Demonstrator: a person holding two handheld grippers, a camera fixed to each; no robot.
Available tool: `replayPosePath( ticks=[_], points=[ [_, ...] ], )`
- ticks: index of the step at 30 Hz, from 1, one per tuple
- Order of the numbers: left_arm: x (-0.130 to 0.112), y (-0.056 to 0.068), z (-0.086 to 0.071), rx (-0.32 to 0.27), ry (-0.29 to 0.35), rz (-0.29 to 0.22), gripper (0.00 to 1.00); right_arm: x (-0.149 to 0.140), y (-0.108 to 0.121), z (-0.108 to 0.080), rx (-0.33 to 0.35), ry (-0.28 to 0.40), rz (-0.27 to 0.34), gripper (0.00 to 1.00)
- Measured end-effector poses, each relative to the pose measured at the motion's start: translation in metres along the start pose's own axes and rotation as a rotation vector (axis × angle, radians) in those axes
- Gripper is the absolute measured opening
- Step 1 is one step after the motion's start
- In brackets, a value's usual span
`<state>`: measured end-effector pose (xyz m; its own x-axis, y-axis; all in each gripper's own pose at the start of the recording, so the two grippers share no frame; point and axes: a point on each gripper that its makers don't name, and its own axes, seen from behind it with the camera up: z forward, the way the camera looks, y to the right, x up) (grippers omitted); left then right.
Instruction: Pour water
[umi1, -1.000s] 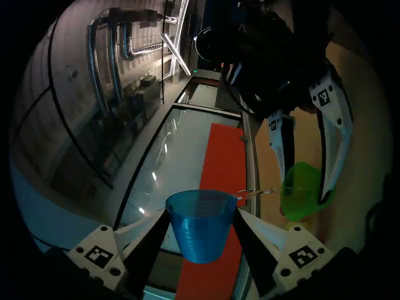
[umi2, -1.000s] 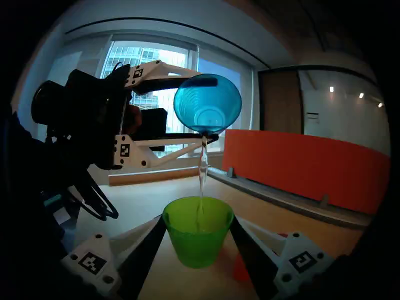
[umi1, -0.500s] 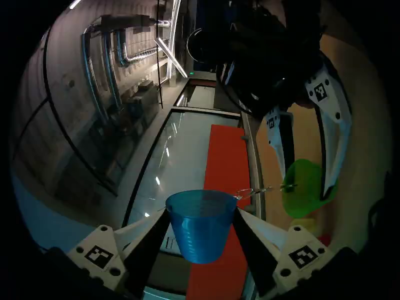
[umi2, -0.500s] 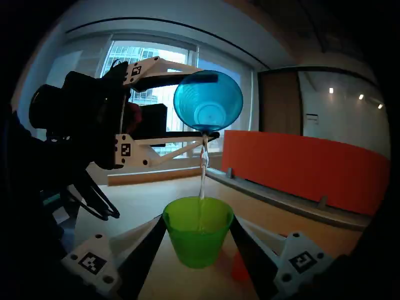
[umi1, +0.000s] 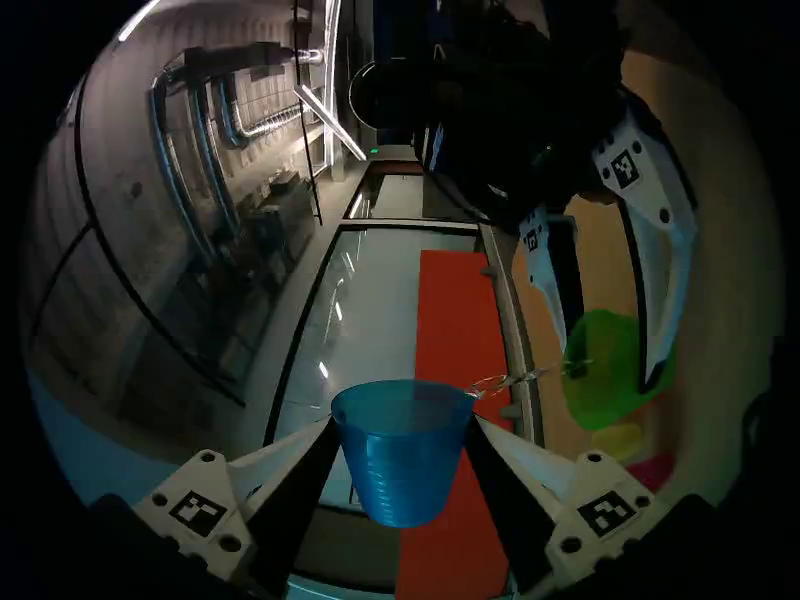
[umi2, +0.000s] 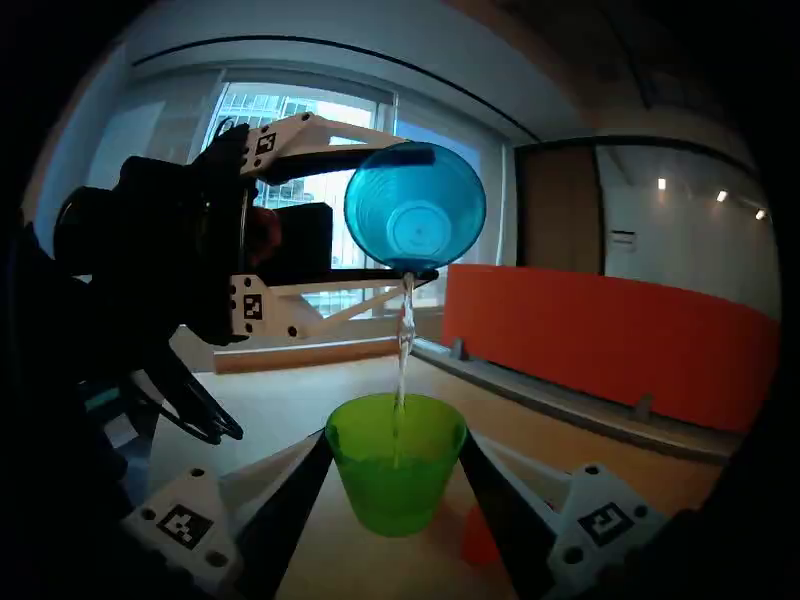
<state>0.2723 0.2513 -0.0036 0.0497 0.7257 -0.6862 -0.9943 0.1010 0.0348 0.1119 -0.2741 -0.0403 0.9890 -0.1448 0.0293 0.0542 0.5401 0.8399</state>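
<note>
My left gripper (umi1: 403, 462) is shut on a translucent blue cup (umi1: 402, 463), tipped on its side. In the right gripper view that blue cup (umi2: 414, 218) hangs high with its mouth turned this way, held by the left gripper (umi2: 400, 212). A thin stream of water (umi2: 402, 345) falls from its rim into the green cup (umi2: 396, 474). My right gripper (umi2: 396, 478) is shut on the green cup, which stands upright and holds some water. In the left gripper view the green cup (umi1: 603, 366) sits between the right gripper's white fingers (umi1: 663, 262), with the stream of water (umi1: 520, 377) reaching it.
A light wooden table (umi2: 300, 400) lies below the cups. An orange partition (umi2: 620, 335) runs along its far right side, with a window (umi2: 290, 115) behind. Small orange and yellow objects (umi2: 478, 535) lie on the table close to the green cup. A person's dark sleeve (umi2: 70, 330) fills the left.
The blue cup has tipped a little further, showing more of its inside bottom. Water keeps streaming and the level in the green cup has risen. Both grippers keep their hold.
</note>
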Motion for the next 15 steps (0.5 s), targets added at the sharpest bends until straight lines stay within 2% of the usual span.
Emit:
replayPosePath(
  ticks=[15],
  points=[
    [0.0033, -0.0006, -0.0015, 0.006, -0.001, 0.062, 0.86, -0.0007, 0.0012, -0.0018, -0.005, 0.005, 0.003, 0.91]
  ],
)
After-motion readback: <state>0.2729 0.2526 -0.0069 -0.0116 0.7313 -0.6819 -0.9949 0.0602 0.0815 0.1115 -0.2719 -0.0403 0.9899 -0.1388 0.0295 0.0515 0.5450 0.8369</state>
